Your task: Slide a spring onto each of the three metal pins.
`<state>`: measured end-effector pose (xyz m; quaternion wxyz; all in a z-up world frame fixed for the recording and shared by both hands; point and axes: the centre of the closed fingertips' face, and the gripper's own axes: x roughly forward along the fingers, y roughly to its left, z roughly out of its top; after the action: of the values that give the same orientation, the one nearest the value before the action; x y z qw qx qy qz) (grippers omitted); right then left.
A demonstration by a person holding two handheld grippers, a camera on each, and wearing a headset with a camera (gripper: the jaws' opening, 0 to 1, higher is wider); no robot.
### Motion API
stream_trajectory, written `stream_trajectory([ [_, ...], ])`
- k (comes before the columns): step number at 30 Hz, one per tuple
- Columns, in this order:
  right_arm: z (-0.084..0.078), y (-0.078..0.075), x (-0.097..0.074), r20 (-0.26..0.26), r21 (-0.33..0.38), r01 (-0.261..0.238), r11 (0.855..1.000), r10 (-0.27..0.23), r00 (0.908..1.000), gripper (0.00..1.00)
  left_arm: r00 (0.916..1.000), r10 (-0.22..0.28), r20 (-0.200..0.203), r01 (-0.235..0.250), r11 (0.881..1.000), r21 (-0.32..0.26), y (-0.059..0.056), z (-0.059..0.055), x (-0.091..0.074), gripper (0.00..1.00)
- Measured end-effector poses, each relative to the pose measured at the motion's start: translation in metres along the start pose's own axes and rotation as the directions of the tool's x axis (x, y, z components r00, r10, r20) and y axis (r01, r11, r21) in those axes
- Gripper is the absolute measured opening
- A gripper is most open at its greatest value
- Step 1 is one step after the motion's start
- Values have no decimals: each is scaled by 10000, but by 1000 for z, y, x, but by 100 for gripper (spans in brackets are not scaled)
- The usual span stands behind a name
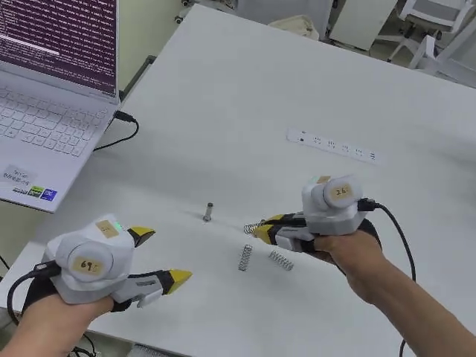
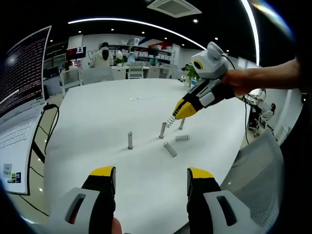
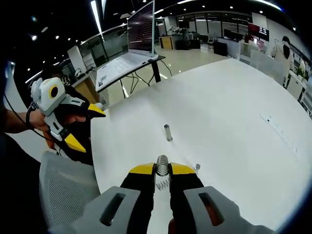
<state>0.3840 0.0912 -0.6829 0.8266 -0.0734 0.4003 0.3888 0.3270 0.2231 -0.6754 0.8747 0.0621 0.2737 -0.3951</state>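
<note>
1. My right gripper has its yellow-tipped jaws pinched narrow on a coiled steel-wire spring, whose round open end faces the right gripper view.
2. Seen from the left gripper view, the held spring hangs slanted from the tips. Its lower end is just beside the top of the middle pin, and I cannot tell whether it is threaded on.
3. Three short grey metal pins stand upright in a row on the table. The left pin is bare, and the right pin stands just past the gripper's tips.
4. One loose spring and a second loose spring lie on their sides on the near side of the pins, apart from each other.
5. My left gripper, white-shelled with black fingers and yellow tips, hovers over the near left corner with its jaws spread wide.
6. The table is smooth, matt white. A white power strip lies flat at the far right. An open silver laptop sits at the left edge with a black cable plugged into its side.
7. Beyond the table is an open-plan office with a glossy floor, strip ceiling lights and white chairs.
</note>
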Motion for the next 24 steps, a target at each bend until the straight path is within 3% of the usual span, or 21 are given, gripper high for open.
stream_trajectory([
  [15,26,-14,33,-304,-25,118,9999,-118,9995,8,9999,13,-102,-15,9996,-267,4,-8,-5,59],
  [24,41,-12,49,-481,-176,71,9998,-80,9988,8,10000,-7,-76,5,9996,-292,8,-8,-6,59],
])
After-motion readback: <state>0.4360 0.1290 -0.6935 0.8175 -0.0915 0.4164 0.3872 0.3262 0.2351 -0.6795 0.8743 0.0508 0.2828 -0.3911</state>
